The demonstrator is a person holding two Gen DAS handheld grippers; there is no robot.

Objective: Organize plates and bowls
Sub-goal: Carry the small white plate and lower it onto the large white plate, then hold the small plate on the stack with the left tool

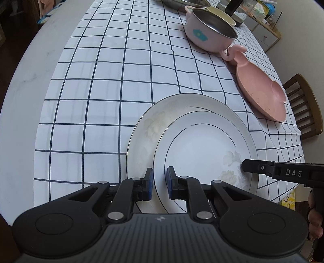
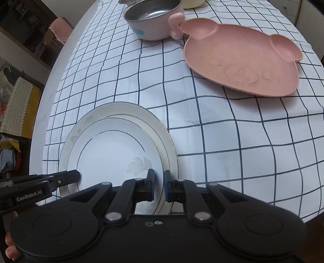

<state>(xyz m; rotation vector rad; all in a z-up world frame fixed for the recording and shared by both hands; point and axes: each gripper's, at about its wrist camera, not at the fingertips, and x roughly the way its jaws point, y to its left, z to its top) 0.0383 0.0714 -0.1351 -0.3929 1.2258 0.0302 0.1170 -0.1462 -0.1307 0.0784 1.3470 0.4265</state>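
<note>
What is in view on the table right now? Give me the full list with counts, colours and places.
smaller white floral china plate: 1, white, lying on the larger plate, both grippers shut on its rim.
larger white floral china plate: 1, white, underneath, near table edge.
pink bear-shaped divided plate: 1, pink, beyond the white plates.
pink steel-lined handled bowl: 1, pink outside, metal inside, touching the bear plate's ear.
cream bowl: 1, cream, behind the pink bowl.
steel tray: 1, metal, far end, mostly cut off.
checked tablecloth: 1, white with dark lines, covering the table.
wooden chair: 1, brown, beside the table.
left gripper: 1, black, blue-padded fingers.
right gripper: 1, black.
</note>
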